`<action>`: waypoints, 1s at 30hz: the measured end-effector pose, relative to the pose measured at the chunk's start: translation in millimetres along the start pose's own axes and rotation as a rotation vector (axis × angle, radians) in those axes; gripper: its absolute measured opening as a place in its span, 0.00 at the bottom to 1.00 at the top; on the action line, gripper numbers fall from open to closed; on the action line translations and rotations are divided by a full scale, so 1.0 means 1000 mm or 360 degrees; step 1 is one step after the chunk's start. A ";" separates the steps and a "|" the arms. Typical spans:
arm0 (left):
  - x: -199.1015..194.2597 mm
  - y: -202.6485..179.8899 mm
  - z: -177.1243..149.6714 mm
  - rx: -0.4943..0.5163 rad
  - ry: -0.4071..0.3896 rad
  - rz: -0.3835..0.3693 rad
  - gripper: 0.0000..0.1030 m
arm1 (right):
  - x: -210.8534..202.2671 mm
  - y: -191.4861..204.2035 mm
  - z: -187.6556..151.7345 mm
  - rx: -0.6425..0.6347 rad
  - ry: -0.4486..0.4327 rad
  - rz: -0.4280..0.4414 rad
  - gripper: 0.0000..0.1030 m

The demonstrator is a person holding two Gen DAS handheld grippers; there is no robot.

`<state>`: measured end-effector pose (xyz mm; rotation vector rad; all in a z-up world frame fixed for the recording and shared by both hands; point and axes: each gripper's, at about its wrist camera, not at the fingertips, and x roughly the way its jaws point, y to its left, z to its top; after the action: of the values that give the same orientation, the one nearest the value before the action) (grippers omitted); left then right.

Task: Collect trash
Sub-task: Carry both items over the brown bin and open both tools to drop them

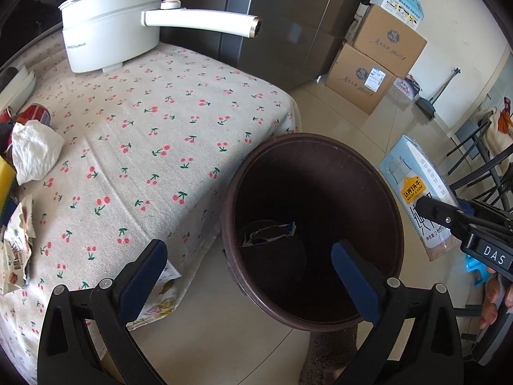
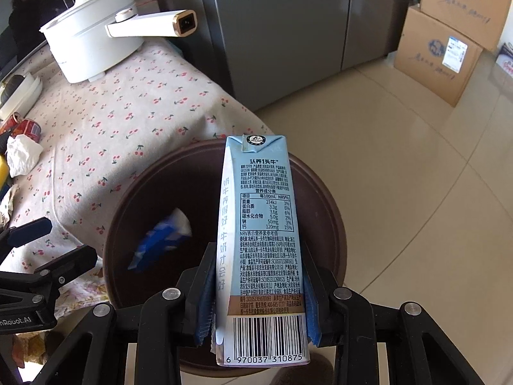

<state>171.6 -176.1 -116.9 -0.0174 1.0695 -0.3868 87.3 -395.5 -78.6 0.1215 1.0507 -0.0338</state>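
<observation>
A dark brown round trash bin [image 1: 389,173] stands on the floor beside the table; it also shows in the right wrist view [image 2: 330,211]. My left gripper [image 1: 250,263] is open and empty above the bin's near left rim. A blurred blue and white wrapper [image 2: 163,240] is in mid-air over the bin's mouth. My right gripper [image 2: 256,295] is shut on a light blue milk carton [image 2: 259,224] and holds it over the bin; the carton also shows in the left wrist view [image 1: 413,192]. A crumpled white tissue [image 1: 33,150] and a red can [image 1: 35,114] lie on the table's left.
A table with a cherry-print cloth [image 1: 154,128] carries a white electric pot [image 1: 112,25] and snack wrappers [image 1: 16,250]. A grey fridge [image 1: 288,16] and stacked cardboard boxes [image 1: 375,61] stand behind. Black chair legs [image 1: 481,160] are at the right.
</observation>
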 end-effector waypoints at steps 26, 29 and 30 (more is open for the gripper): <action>-0.083 0.111 -0.017 -0.0123 -0.0096 0.0243 1.00 | 0.027 0.051 0.007 -0.0147 0.0074 -0.0073 0.71; -0.090 0.125 -0.022 -0.0141 -0.0097 0.0274 1.00 | 0.028 0.064 0.008 -0.0180 0.0073 -0.0072 0.74; -0.092 0.129 -0.024 -0.0152 -0.0096 0.0281 1.00 | 0.029 0.069 0.009 -0.0192 0.0072 -0.0071 0.75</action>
<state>151.4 -22.1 -75.6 -0.0195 1.0203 -0.1749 115.2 -326.9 -93.7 -0.0105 1.0978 -0.0078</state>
